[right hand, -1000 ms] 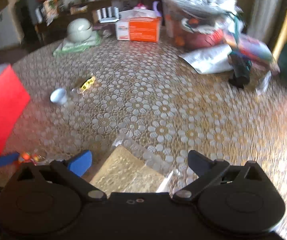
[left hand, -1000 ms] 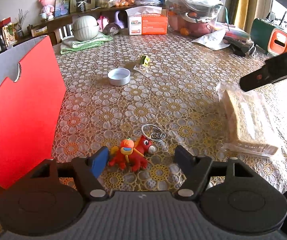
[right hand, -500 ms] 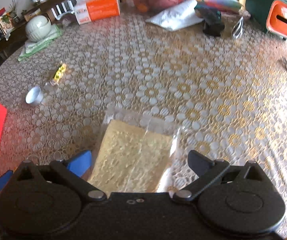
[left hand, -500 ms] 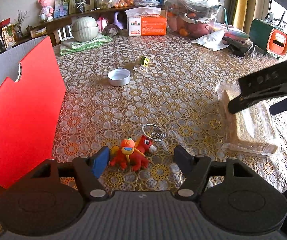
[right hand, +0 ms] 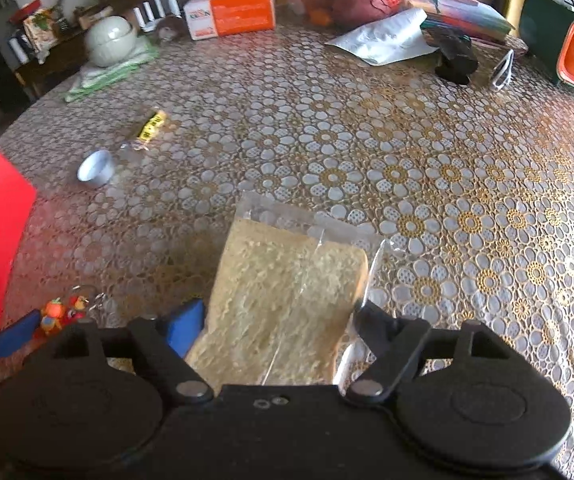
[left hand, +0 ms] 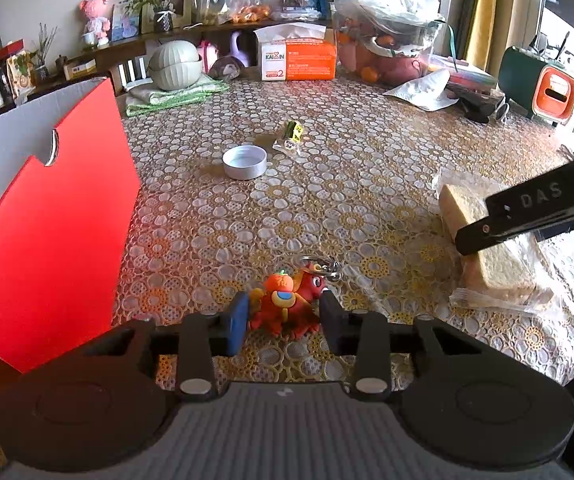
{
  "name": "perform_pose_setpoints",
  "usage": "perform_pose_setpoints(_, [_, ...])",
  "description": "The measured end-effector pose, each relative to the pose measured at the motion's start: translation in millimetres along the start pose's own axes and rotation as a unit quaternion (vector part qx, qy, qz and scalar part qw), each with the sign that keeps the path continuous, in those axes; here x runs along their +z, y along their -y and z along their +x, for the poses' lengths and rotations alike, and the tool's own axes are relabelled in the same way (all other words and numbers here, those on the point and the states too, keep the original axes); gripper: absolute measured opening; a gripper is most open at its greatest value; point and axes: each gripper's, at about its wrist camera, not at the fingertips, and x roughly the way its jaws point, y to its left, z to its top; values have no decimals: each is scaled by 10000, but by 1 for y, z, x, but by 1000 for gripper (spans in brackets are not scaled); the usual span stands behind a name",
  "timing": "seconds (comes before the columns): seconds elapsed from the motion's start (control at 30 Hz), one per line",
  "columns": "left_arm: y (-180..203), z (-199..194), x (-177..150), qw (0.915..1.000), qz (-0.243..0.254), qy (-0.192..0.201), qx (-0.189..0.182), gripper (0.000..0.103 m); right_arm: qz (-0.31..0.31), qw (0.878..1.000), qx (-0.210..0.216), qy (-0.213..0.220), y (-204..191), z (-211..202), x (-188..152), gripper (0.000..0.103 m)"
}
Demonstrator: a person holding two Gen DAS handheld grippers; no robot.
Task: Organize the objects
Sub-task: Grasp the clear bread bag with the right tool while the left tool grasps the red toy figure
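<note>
At the far left stands the red box, its open flap up against the edge of the worktop, and it looks like the place your things are meant to go. Just right of it, your left claw has narrowed around the red toy keychain: the blue pad sits against the toy's left side and the dark finger against its right, so it appears pinched, though the toy rests on the cloth, not lifted. Its key ring points away from you and to the right. The box lies directly to the left of this claw, so a lift and a sideways carry leftward is what the next move turns on, and your left hand is the nearer one for it.

Farther back, mid-worktop, sit a small white tin and a yellow wrapper, both untouched.

To the right, your right claw straddles the bagged bread slice; its fingers sit at the bag's two sides, partly closed, and I cannot tell whether they grip. The slice's long axis runs straight ahead of that claw
</note>
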Motion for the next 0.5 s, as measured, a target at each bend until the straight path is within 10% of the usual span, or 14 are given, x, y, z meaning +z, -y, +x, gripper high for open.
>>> perform_pose_setpoints(0.5, [-7, -50, 12, 9988, -276, 341, -224, 36, -441, 9959, 741, 258, -2, -64, -8, 77])
